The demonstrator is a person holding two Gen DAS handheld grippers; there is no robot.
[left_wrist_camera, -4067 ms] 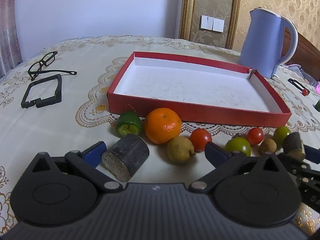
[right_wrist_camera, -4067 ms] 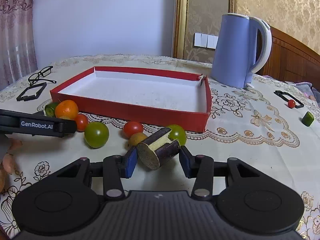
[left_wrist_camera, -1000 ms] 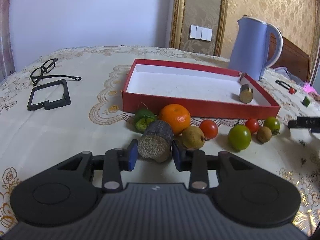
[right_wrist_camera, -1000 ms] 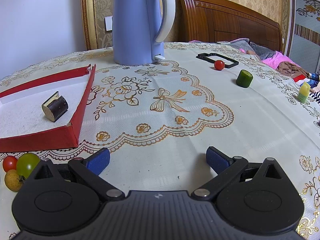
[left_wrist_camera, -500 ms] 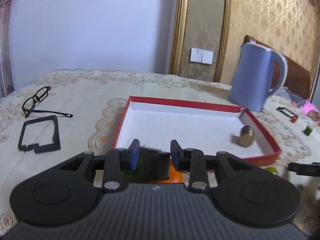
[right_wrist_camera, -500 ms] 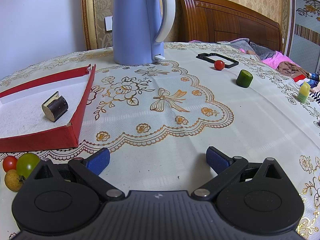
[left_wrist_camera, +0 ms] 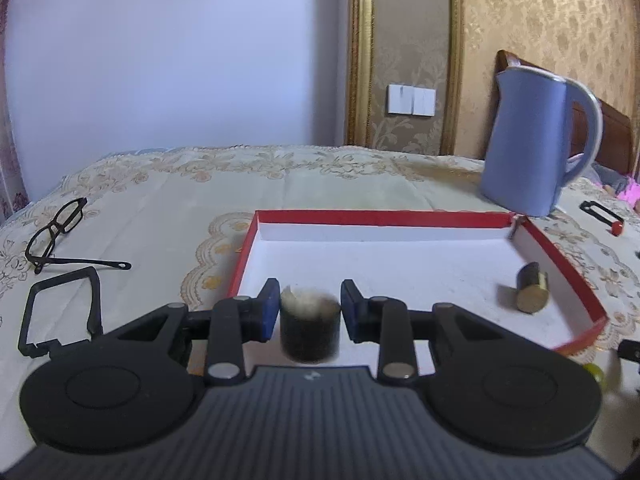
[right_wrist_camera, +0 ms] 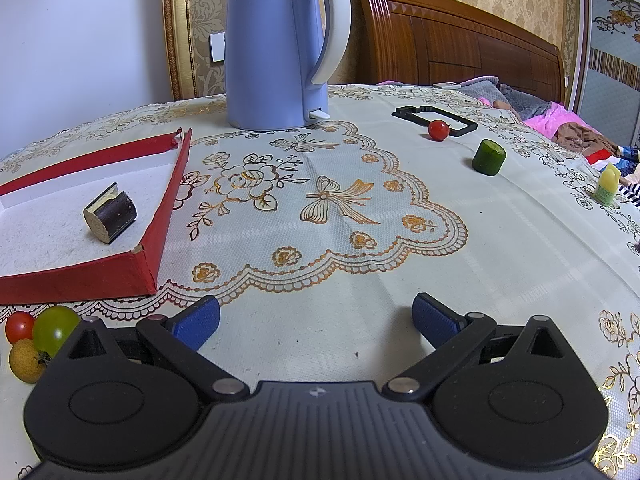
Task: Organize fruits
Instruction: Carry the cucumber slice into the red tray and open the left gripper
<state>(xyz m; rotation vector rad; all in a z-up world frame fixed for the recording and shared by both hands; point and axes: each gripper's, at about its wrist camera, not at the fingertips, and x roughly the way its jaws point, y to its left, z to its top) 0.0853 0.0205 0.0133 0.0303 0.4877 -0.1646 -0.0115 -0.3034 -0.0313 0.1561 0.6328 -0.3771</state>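
Observation:
My left gripper (left_wrist_camera: 310,306) is shut on a dark sugarcane piece (left_wrist_camera: 310,330) and holds it over the near left part of the red tray (left_wrist_camera: 560,248). A second dark sugarcane piece (left_wrist_camera: 530,294) lies inside the tray at the right; it also shows in the right wrist view (right_wrist_camera: 110,214). My right gripper (right_wrist_camera: 316,320) is open and empty, low over the tablecloth right of the tray (right_wrist_camera: 166,216). A red tomato (right_wrist_camera: 18,326), a green tomato (right_wrist_camera: 54,328) and a small yellow-brown fruit (right_wrist_camera: 26,360) lie in front of the tray.
A blue kettle (right_wrist_camera: 280,48) stands behind the tray's right corner. Glasses (left_wrist_camera: 60,236) and a black frame (left_wrist_camera: 60,312) lie to the left. Far right lie another black frame (right_wrist_camera: 434,118), a red tomato (right_wrist_camera: 438,130), a green cucumber piece (right_wrist_camera: 488,157) and a yellow-green piece (right_wrist_camera: 607,184).
My left gripper has lifted the sugarcane piece off the table and carried it forward over the tray's near left part. My right gripper has not moved.

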